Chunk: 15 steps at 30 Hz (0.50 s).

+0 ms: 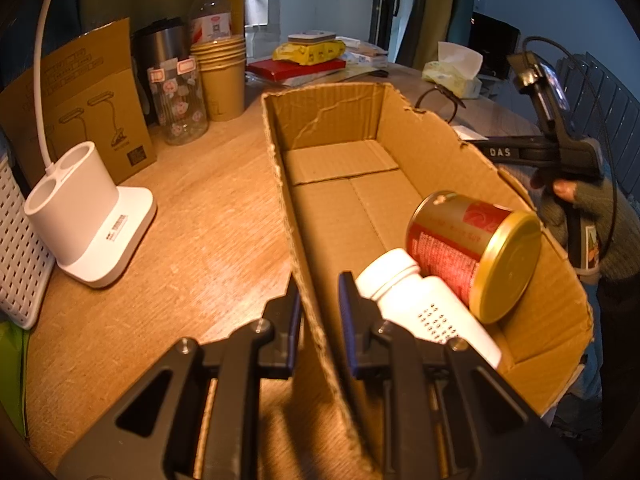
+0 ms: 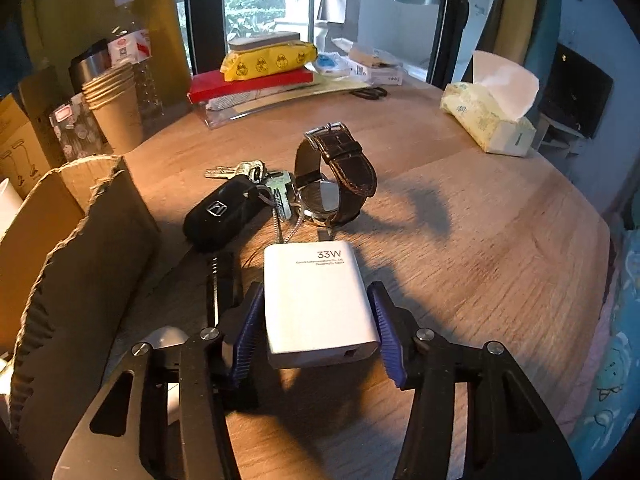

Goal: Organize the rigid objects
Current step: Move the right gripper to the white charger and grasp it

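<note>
Cardboard box (image 1: 352, 200) sits open-topped on the wooden table (image 1: 208, 216), and over on its left stands a white lamp base (image 1: 86, 216) with a stack of paper cups (image 1: 221, 76) behind it. The left tongs (image 1: 320, 308) straddle the box's near-left wall, one pad outside and one inside, with a gap showing on each side of the cardboard, so they are spread rather than pinching. Inside the box, at the near end, a white pill bottle (image 1: 424, 304) lies on its side, and a red-and-gold can (image 1: 472, 252) lies tilted just beside it, touching. Across in the right wrist view, the box's corner (image 2: 80, 240) rises at the left edge; next to it on the table lie a black car key fob (image 2: 220, 216) with keys attached, then a brown-strapped watch (image 2: 336, 176). Nearer the camera, a white 33W charger (image 2: 320, 304) rests between the right tongs (image 2: 318, 332), whose blue pads are spread on either side of it. A tissue box (image 2: 488, 120) sits far right.
</note>
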### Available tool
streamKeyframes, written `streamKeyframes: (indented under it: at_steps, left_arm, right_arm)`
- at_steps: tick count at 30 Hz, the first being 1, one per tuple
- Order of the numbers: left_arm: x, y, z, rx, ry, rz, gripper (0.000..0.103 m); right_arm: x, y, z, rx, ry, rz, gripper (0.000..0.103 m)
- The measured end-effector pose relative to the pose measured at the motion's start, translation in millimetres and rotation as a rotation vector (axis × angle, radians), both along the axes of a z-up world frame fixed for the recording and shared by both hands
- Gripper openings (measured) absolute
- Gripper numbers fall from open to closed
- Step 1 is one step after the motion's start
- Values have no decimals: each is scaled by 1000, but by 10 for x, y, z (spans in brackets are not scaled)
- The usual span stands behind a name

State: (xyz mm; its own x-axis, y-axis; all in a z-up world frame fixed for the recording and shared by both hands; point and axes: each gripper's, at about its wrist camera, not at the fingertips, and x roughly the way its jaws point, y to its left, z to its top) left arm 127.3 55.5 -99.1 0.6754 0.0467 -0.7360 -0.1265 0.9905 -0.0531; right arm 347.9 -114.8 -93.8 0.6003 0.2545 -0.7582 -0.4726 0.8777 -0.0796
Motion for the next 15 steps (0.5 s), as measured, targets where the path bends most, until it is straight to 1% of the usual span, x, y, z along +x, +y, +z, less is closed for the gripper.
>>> streamKeyframes:
  at_steps: [5, 10, 15]
  left_arm:
    - [-6, -5, 8, 9, -3, 0, 19]
    - [-29, -40, 23, 31, -12, -3, 19]
    - [-24, -38, 27, 34, -13, -4, 19]
  right_arm:
    - [-127, -40, 130, 12, -40, -6, 52]
    - [-292, -39, 304, 12, -78, 15, 52]
    - [-460, -20, 501, 24, -123, 31, 52]
